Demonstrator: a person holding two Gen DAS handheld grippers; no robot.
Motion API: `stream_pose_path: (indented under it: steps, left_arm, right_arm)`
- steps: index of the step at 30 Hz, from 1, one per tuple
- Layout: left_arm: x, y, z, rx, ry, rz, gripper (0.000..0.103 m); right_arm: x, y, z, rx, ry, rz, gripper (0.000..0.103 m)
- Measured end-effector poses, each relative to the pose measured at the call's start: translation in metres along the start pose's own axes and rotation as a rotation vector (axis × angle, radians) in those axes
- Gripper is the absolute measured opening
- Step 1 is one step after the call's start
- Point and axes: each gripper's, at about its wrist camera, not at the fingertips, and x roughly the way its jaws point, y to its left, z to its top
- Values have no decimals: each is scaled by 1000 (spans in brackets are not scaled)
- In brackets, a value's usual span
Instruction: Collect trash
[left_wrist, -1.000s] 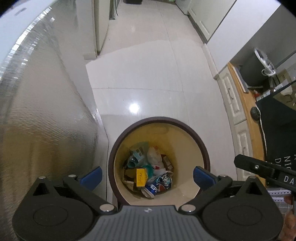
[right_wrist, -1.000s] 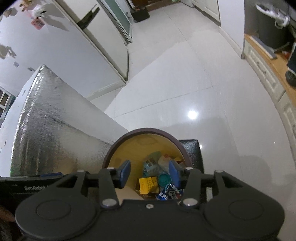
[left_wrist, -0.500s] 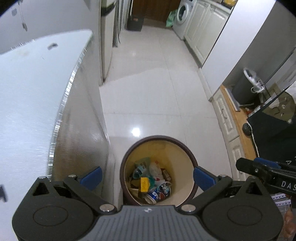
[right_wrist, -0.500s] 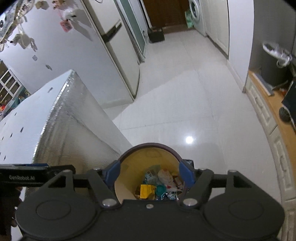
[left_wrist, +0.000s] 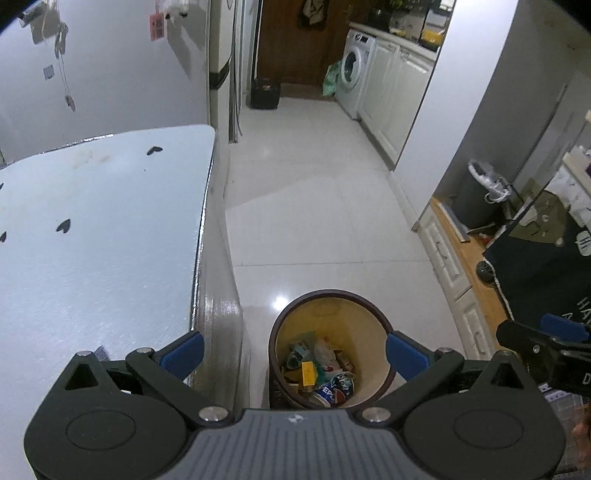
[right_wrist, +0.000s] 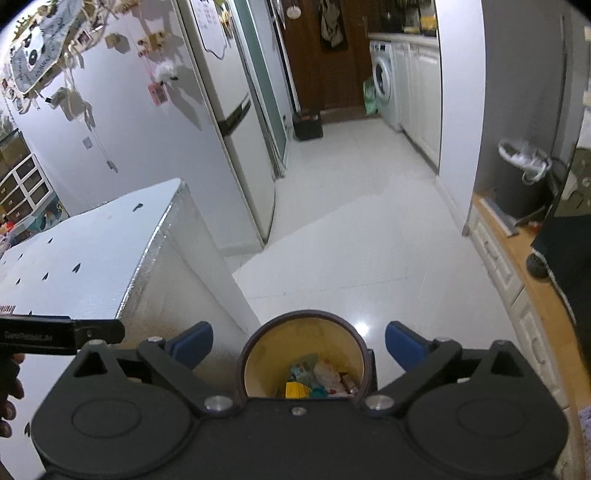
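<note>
Both claws hang spread and empty, the right claw (right_wrist: 298, 341) (its jaws have just been opening) and left claw (left_wrist: 293, 350), above the bin (left_wrist: 373, 317) of trash (left_wrist: 321, 373) below them.

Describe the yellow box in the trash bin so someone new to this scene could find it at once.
Start at the silver foil-covered counter; the round brown-rimmed trash bin stands on the floor just right of it. Among the trash on its bottom lies the yellow box, left of a blue soda can, the only solid yellow piece there.
</note>
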Motion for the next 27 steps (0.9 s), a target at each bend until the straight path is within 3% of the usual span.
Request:
stream_pose_path:
  steps: [15, 22, 27]
  left_arm:
    - [-67, 9, -47, 17, -159, -40, 103]
    - [-74, 7, -73, 78, -208, -11, 103]
    - [-72, 8, -86, 56, -216, -3, 103]
  right_arm:
    - [-80, 27, -48, -51, -206, -64, 103]
    - [-88, 27, -69, -74, -269, -97, 103]
    - [-85, 23, -77, -94, -275, -101, 103]
